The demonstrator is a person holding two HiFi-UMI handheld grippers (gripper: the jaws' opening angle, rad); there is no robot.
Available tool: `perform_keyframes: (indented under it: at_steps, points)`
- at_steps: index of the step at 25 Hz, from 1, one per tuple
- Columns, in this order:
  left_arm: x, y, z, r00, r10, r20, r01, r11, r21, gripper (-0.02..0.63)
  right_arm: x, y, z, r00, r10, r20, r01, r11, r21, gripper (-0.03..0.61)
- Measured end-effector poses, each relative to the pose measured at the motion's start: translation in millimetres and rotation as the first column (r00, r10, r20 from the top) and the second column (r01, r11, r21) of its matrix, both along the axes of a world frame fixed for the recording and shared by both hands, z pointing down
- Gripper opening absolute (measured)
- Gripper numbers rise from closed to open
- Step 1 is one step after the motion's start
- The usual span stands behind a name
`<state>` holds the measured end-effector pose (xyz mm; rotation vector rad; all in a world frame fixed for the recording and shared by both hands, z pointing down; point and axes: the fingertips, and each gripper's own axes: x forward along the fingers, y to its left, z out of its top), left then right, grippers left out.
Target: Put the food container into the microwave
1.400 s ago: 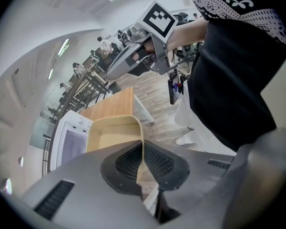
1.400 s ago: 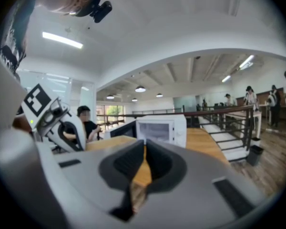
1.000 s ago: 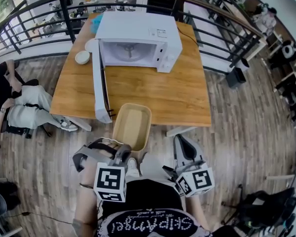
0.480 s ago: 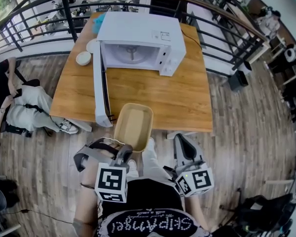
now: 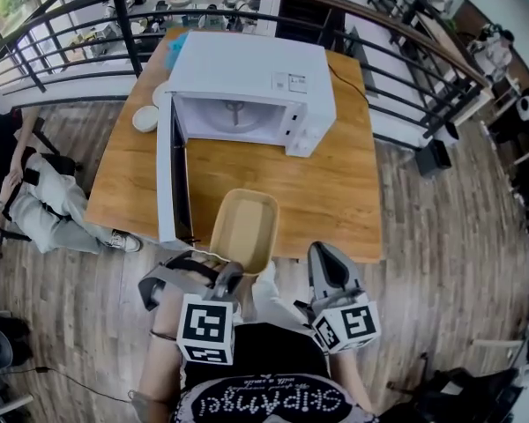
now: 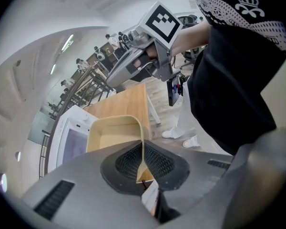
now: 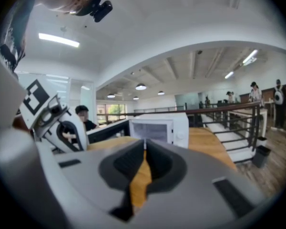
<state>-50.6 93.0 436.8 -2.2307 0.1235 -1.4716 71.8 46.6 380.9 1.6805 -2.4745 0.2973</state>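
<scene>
1. Since a second ago the food container (image 5: 244, 229) has come further in over the tabletop (image 5: 335, 201), and the microwave (image 5: 247, 82) now fills more of the head view.
2. The left hand-held gripper (image 5: 227, 274) is clenched on the near end wall of the container. In the left gripper view the thin tan wall stands pinched between the dark pads (image 6: 128, 160).
3. The container is an empty, tan, rectangular tub. Its long side points toward the microwave's open cavity, and its near end reaches just past the tabletop's front edge. Whether it rests on the wood or hangs just above it cannot be told.
4. The right hand-held gripper (image 5: 324, 256) is closed with nothing in it. In its own view the tips meet, and only wood shows in the slit below them. It hangs over the floor, just beside the container's right near corner and not touching it.
5. The microwave door (image 5: 169, 179) stands swung wide open on the left, its free end near the container's left side.
6. A small white bowl (image 5: 145, 118) sits on the tabletop left of the microwave.
</scene>
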Motion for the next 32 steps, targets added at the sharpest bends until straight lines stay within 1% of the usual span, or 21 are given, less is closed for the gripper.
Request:
perform_keyframes:
  at_steps: [4, 9, 17, 24, 32]
  points:
    - [18.5, -33.5, 0.2, 1.000, -0.020, 0.004, 0.020, 1.000, 0.007, 0.040, 17.0, -38.2, -2.2, 1.000, -0.022, 0.007, 0.022, 1.000, 0.010, 0.035]
    - [35.6, -68.7, -0.9, 0.998, -0.066, 0.003, 0.066, 0.998, 0.010, 0.040, 37.4, -77.5, -3.3, 0.998, -0.058, 0.017, 0.058, 0.998, 0.010, 0.035]
    - [47.3, -112.8, 3.8, 0.986, -0.168, 0.015, 0.168, 0.986, 0.008, 0.040, 65.3, -124.2, 2.1, 0.994, -0.104, 0.034, 0.105, 0.995, -0.002, 0.037]
    - [51.1, -140.2, 7.5, 0.970, -0.242, 0.033, 0.242, 0.970, 0.010, 0.040, 78.7, -150.4, 8.7, 0.987, -0.152, 0.046, 0.153, 0.988, -0.022, 0.035]
    - [47.1, -154.0, 6.6, 0.944, -0.324, 0.060, 0.321, 0.946, 0.050, 0.040, 87.3, -155.1, 21.1, 0.979, -0.201, 0.048, 0.203, 0.977, -0.062, 0.035]
